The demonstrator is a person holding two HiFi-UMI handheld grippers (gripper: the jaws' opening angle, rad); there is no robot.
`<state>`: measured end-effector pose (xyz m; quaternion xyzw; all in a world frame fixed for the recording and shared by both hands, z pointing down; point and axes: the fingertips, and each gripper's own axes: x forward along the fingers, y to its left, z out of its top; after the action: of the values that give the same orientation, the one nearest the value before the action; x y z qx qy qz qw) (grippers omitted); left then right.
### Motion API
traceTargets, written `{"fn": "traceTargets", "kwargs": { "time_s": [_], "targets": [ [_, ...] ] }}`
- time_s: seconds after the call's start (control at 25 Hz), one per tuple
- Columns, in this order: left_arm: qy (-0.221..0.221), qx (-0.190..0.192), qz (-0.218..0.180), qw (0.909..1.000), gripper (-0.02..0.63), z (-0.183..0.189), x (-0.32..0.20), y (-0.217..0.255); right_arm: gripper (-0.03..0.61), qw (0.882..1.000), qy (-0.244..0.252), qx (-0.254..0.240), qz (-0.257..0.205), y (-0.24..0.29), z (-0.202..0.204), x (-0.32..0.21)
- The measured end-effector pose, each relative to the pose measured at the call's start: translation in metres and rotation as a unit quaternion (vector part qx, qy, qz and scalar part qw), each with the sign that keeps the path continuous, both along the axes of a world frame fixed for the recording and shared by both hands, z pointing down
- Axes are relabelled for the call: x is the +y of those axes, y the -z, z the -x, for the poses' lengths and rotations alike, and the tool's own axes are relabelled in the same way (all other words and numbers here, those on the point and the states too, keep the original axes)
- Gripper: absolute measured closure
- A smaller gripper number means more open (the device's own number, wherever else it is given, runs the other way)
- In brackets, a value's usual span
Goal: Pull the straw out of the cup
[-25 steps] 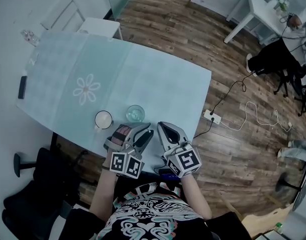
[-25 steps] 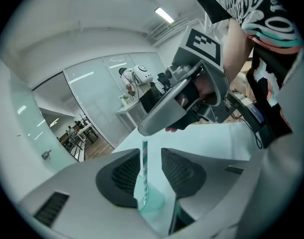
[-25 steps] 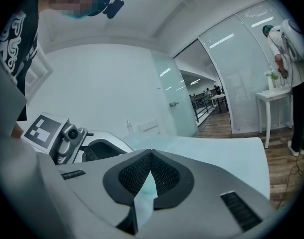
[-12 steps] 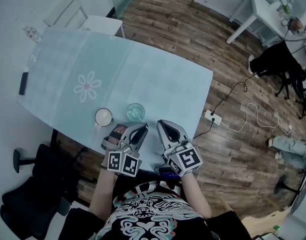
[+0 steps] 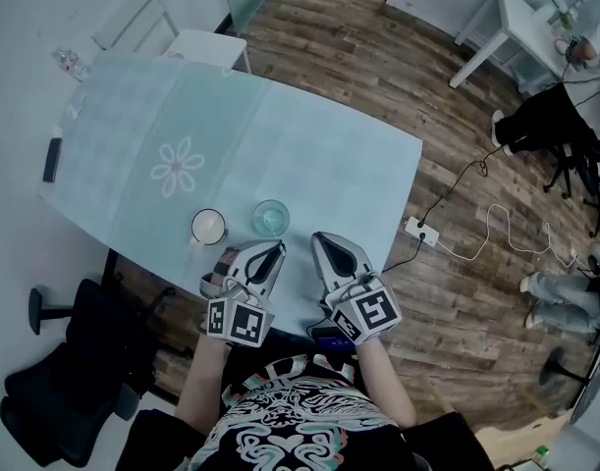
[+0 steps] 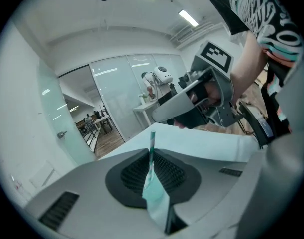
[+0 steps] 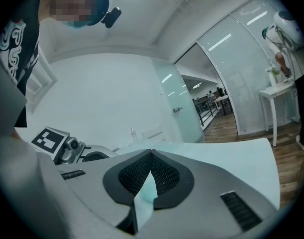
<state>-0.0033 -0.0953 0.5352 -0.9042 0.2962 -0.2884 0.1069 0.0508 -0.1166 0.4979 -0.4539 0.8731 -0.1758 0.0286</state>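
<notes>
Left gripper point(image 6: 151, 154) fingers point(image 6: 131, 175) just closed onto the straw point(image 6: 151, 140).

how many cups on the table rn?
2. White mug near the table's near edge; clear glass just right of it. A small clear item at the far left corner is too small to identify.

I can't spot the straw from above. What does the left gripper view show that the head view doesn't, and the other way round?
Left gripper view only: the straw, pinched between the jaws of the left gripper, which have just been closing. Head view only: the white cup and the glass. Both: the left gripper, the right gripper and the table.
</notes>
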Motion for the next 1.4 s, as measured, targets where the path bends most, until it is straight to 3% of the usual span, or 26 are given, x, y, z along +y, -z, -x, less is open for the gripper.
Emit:
{"fn": "traceTargets", "kwargs": {
  "time_s": [0.16, 0.32, 0.48, 0.6, 1.4],
  "targets": [
    [0.063, 0.086, 0.032, 0.9938, 0.581, 0.019, -0.008, 0.009, 0.554, 1.000, 0.001, -0.004, 0.000, 0.002, 0.000, 0.001],
    [0.141, 0.184, 0.075, 0.9698, 0.580, 0.046, -0.020, 0.012, 0.552, 1.000, 0.000, -0.022, -0.001, 0.004, 0.001, 0.002],
    [0.184, 0.242, 0.102, 0.9472, 0.583, 0.068, -0.025, 0.009, 0.552, 1.000, 0.003, -0.025, -0.002, 0.005, 0.005, 0.005],
    [0.190, 0.254, 0.109, 0.9422, 0.581, 0.074, -0.025, 0.005, 0.554, 1.000, 0.002, -0.027, -0.002, 0.005, 0.008, 0.005],
    [0.187, 0.266, 0.114, 0.9389, 0.583, 0.066, -0.019, 0.007, 0.552, 0.999, -0.013, -0.027, -0.013, 0.013, -0.003, 0.015]
  ]
}}
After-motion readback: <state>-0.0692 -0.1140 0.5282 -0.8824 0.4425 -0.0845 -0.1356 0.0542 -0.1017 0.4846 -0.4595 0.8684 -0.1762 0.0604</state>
